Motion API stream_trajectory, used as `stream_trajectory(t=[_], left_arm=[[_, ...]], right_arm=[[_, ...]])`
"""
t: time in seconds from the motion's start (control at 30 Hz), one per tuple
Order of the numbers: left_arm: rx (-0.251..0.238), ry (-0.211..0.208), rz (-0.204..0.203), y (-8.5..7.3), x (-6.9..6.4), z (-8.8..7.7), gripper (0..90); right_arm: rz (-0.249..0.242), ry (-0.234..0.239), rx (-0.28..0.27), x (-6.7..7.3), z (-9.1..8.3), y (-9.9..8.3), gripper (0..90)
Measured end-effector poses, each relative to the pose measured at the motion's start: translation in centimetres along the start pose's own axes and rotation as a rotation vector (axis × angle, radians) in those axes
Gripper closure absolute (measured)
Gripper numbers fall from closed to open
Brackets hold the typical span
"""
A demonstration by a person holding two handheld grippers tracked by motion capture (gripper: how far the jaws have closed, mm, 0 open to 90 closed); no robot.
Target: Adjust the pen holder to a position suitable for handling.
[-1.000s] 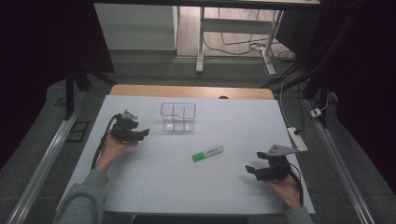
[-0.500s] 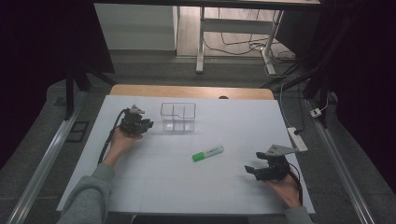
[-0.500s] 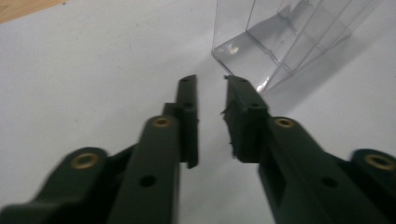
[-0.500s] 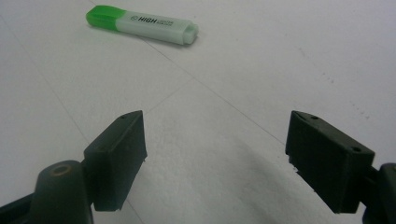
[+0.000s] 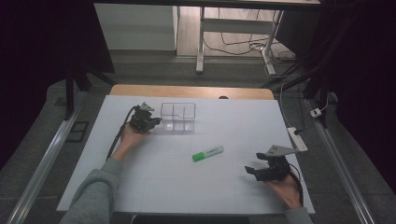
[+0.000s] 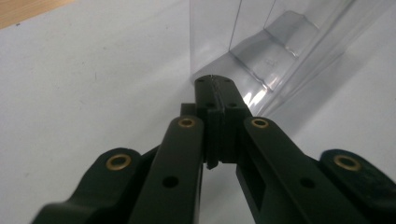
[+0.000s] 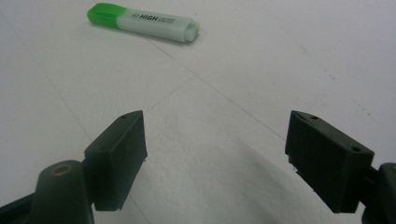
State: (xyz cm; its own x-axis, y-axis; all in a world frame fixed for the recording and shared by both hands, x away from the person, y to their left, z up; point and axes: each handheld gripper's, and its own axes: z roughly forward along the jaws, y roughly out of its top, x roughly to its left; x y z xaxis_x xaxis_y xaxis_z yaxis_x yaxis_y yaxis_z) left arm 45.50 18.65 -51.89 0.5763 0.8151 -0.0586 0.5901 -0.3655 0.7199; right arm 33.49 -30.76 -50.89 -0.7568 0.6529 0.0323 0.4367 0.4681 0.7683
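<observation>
A clear plastic organiser box (image 5: 178, 116) with compartments stands at the back middle of the white table (image 5: 140, 186). My left gripper (image 5: 156, 122) is shut with nothing between its jaws, and its tip sits at the box's left wall (image 6: 243, 42). A green and white highlighter (image 5: 208, 153) lies on the table in the middle. The right gripper (image 5: 250, 170) rests open near the front right corner, with the highlighter (image 7: 143, 21) lying well ahead of its jaws.
A wooden strip (image 5: 191, 91) runs along the table's far edge. A power strip (image 5: 297, 138) lies off the table's right side. Desk legs and cables (image 5: 233, 42) stand on the floor beyond.
The left gripper has moved right and forward, up to the left wall of the clear box. My right gripper has stayed in place.
</observation>
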Motion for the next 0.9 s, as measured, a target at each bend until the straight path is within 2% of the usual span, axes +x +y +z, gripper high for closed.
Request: stream_trajectory(t=[0.1, 0.33, 0.63, 0.77, 0.9], left_arm=[[0.001, 0.01, 0.008, 0.3, 0.0, 0.3, 88.8], [-0.001, 0.003, -0.02, 0.5, 0.3, 1.0, 88.8], [-0.003, -0.007, 0.005, 1.4, -0.7, 2.0, 88.8], [0.005, -0.015, 0.035, 1.8, -1.7, 2.9, 88.8], [0.002, -0.022, 0.045, 2.1, -2.5, 3.3, 88.7]], right_arm=[[0.004, -0.002, -0.001, 0.1, -0.1, -0.2, 20.0], [0.014, -0.019, -0.001, 0.1, -0.8, -0.7, 20.3], [0.021, -0.028, 0.003, 0.2, -1.2, -1.0, 20.2], [0.032, -0.032, 0.002, 0.3, -1.5, -1.2, 20.2], [0.027, -0.034, 0.005, 0.4, -1.6, -1.3, 20.2]])
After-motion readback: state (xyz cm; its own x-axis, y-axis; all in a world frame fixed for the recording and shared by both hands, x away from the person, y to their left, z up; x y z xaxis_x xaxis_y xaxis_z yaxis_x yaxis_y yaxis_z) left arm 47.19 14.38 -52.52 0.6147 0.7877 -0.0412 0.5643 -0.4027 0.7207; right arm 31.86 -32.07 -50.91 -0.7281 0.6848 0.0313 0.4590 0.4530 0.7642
